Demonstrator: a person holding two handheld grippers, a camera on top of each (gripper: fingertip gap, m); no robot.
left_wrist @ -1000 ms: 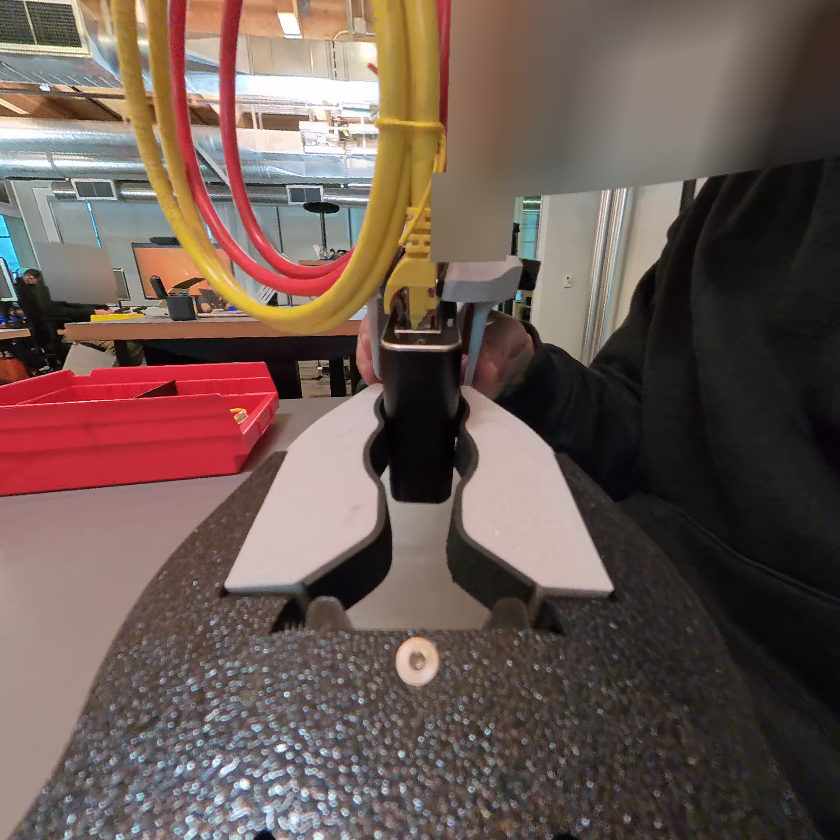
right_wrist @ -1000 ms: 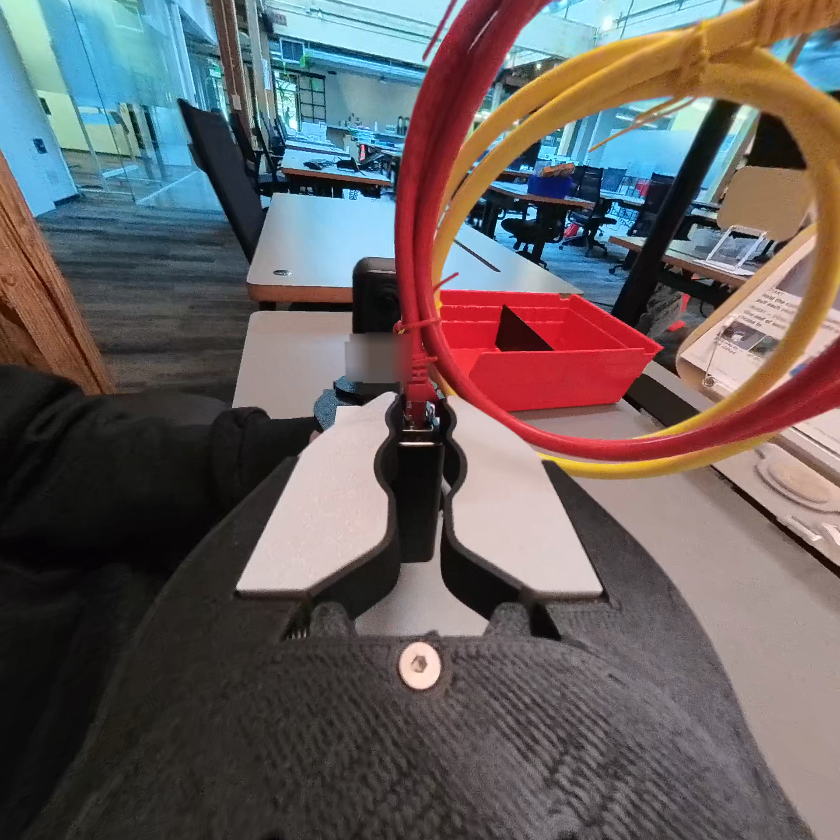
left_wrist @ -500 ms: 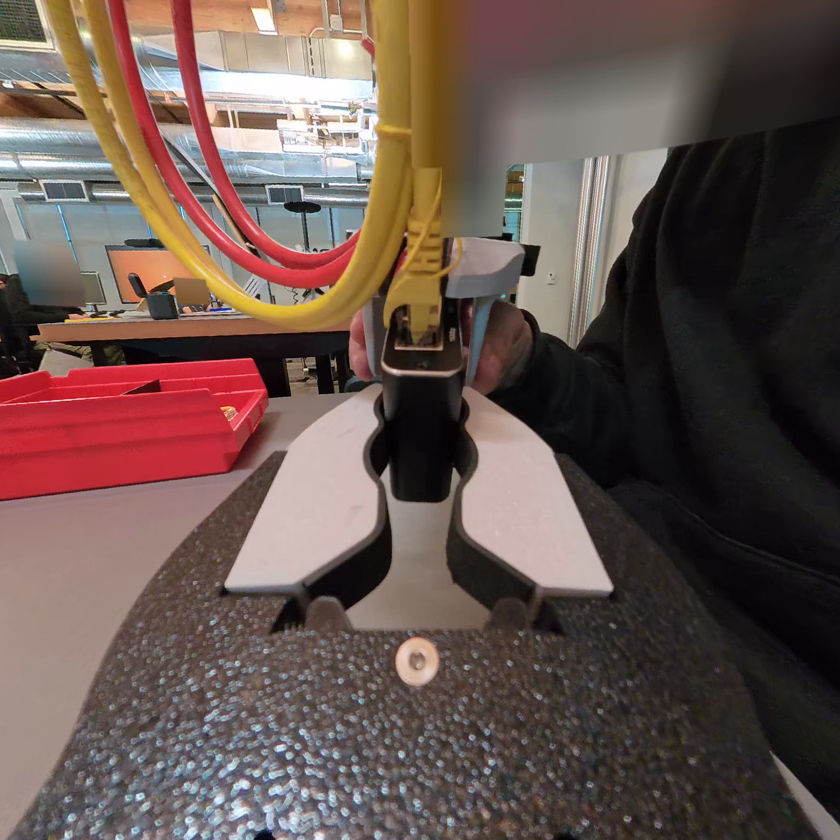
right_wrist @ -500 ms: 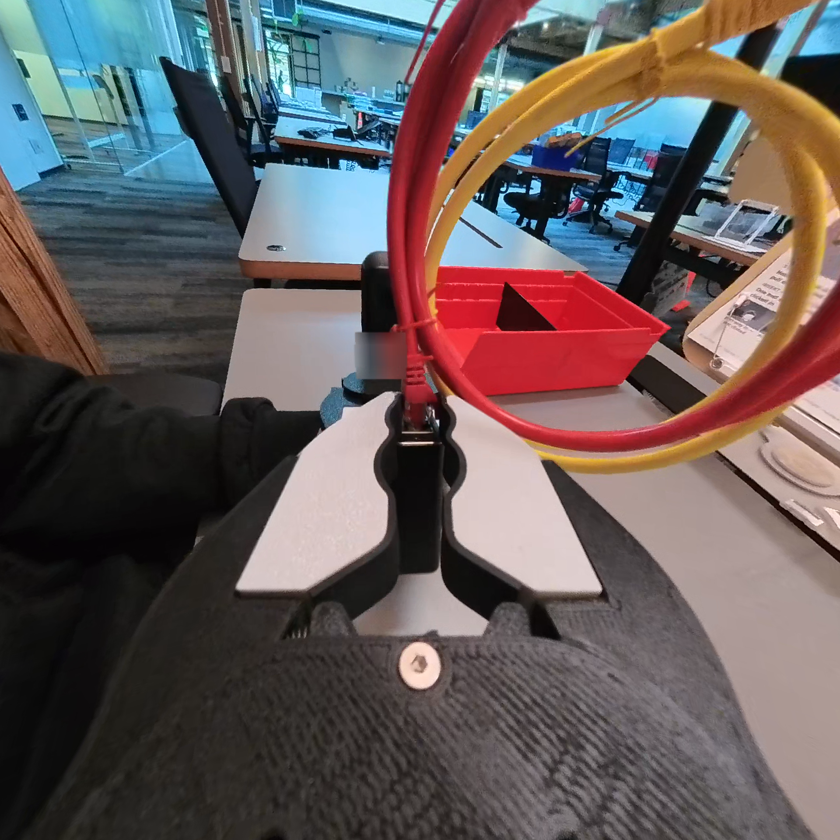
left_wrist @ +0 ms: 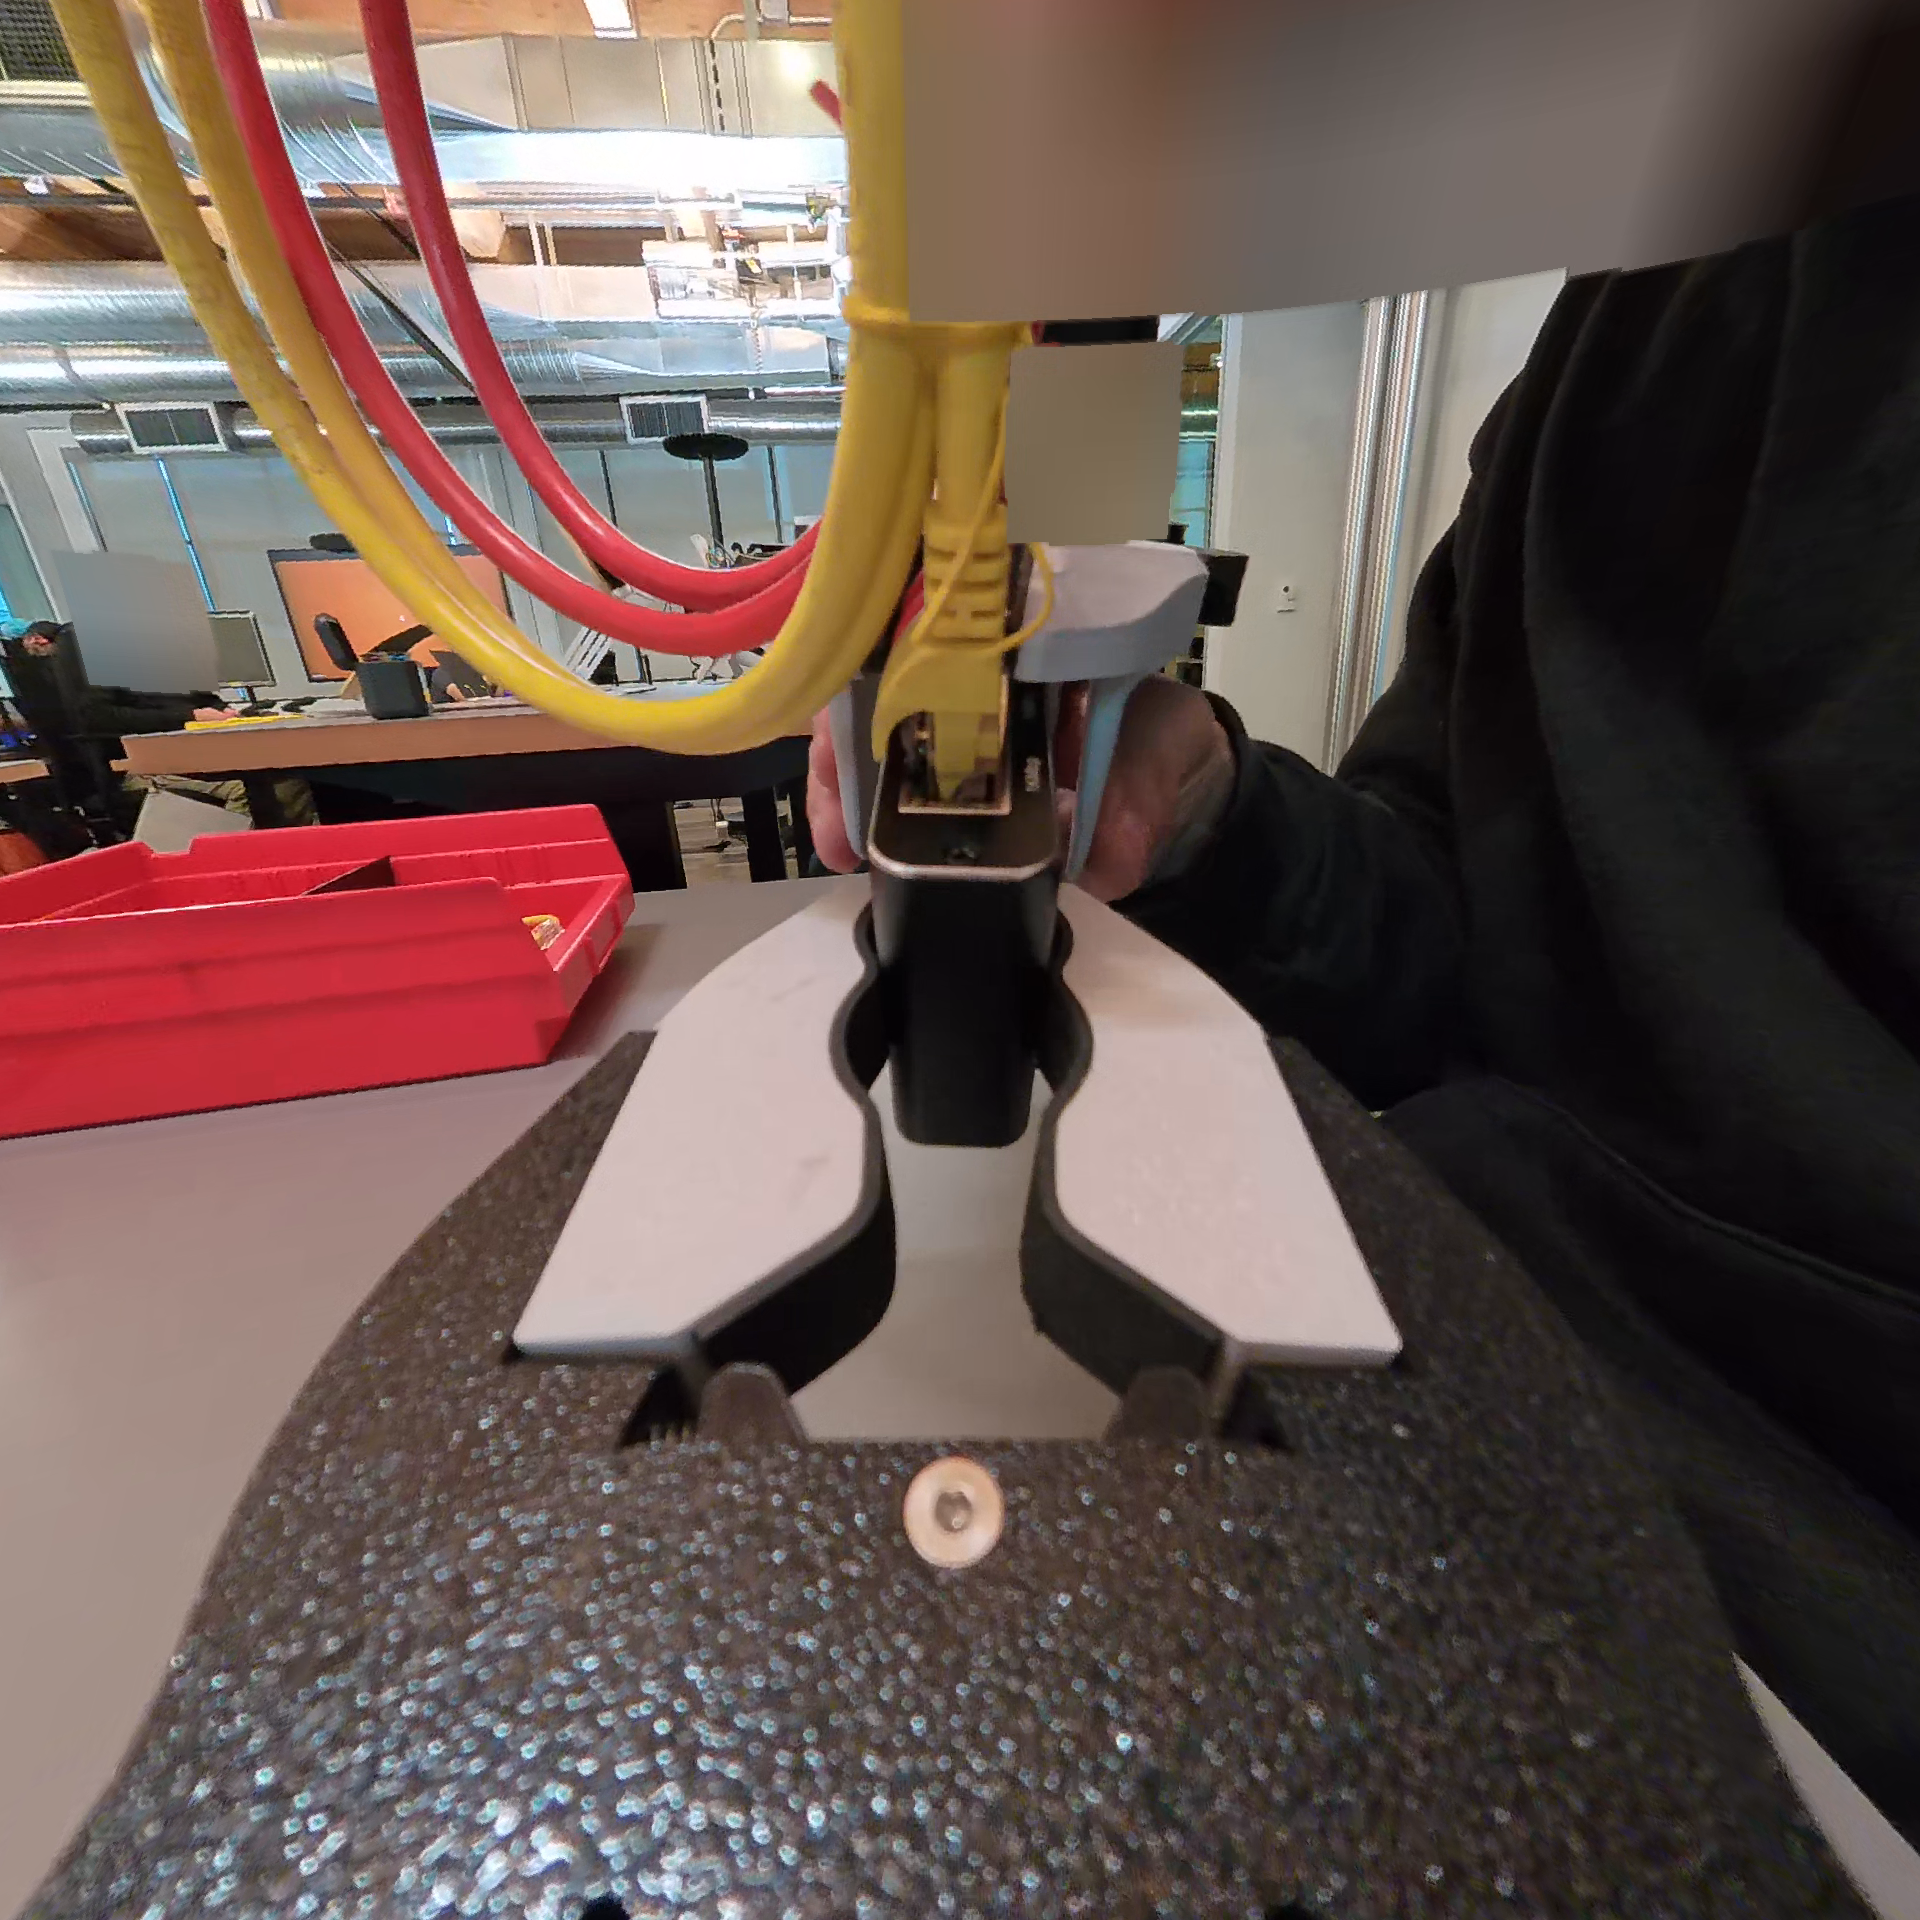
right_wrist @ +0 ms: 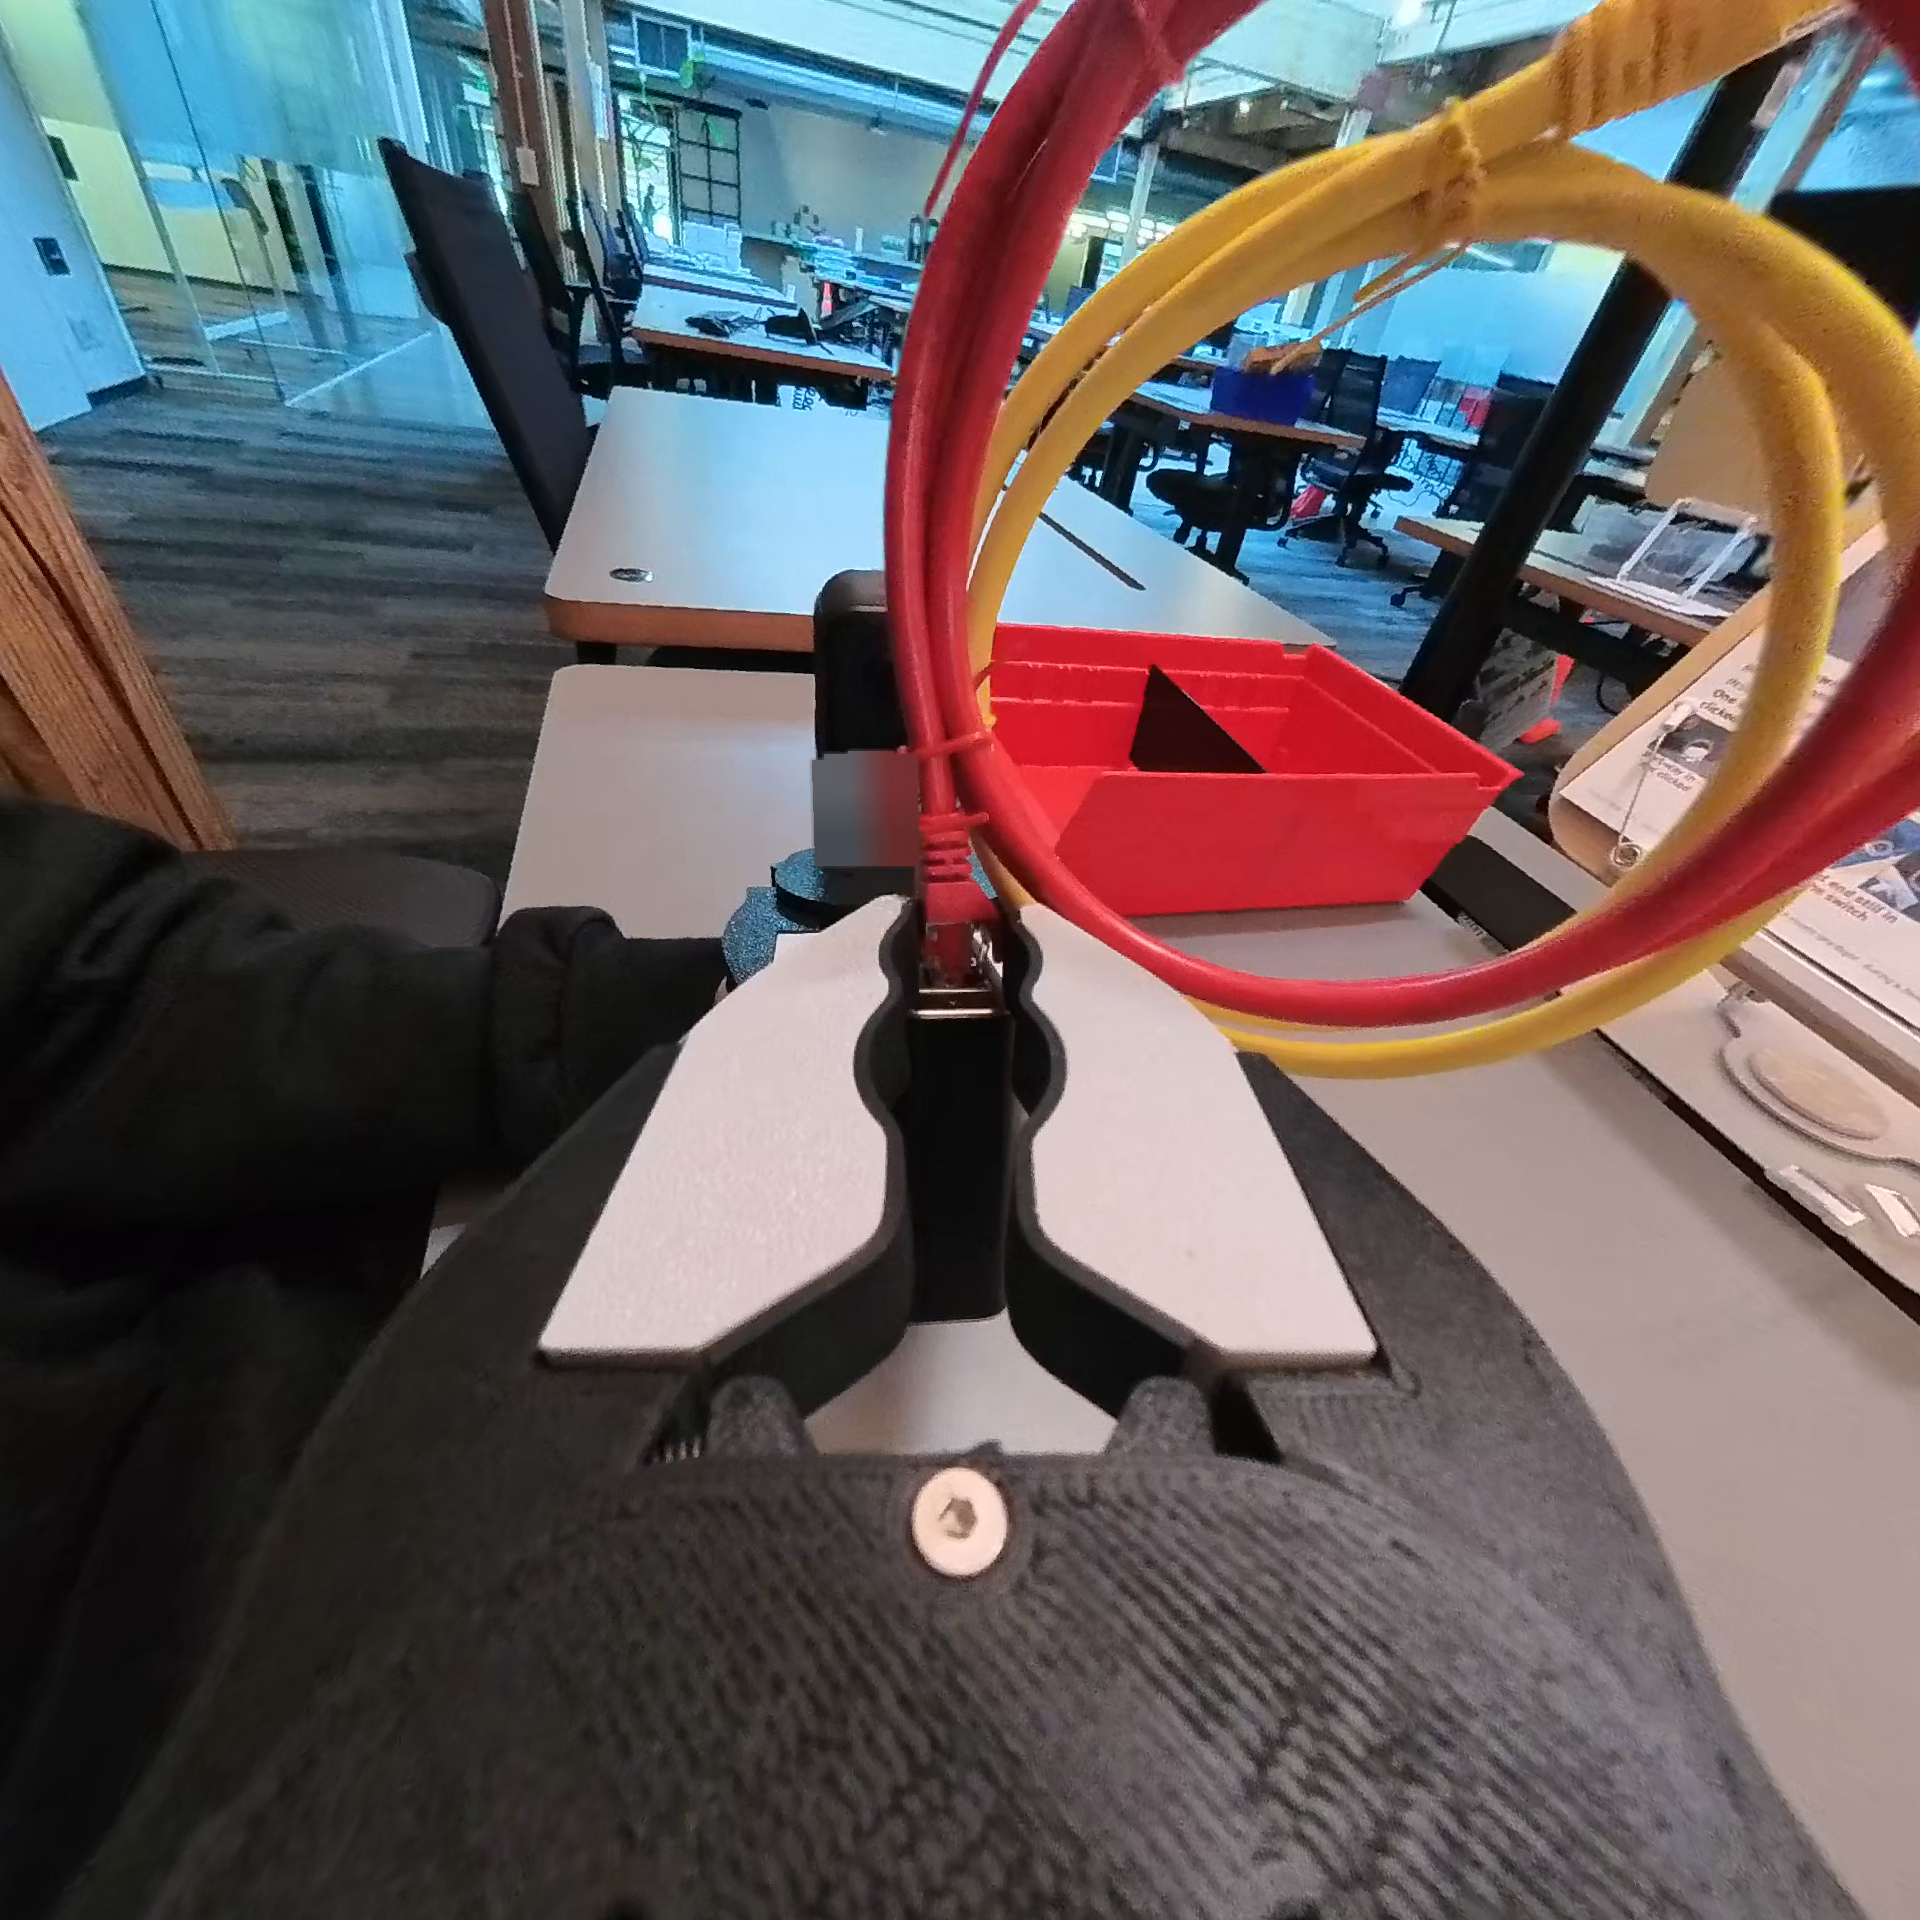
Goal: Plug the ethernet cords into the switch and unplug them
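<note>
Open-plan office: rows of desks point(right_wrist: 727, 509) and black chairs point(right_wrist: 488, 332) standing on dark plank floor point(right_wrist: 270, 582); silver ceiling ducts point(left_wrist: 312, 312) running overhead.

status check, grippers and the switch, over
Left gripper shut on switch; right gripper shut on it too. Yellow cord and red cord plugged into switch. Cord loops hang overhead, nothing blocking.

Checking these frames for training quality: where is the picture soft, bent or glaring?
Left wrist view: yellow cord sharp, gripper housing below smeared, grey masking patches on top. Right wrist view: cord loops bowed by the wide lens, red bin crisp, daylight glare on far glass.
</note>
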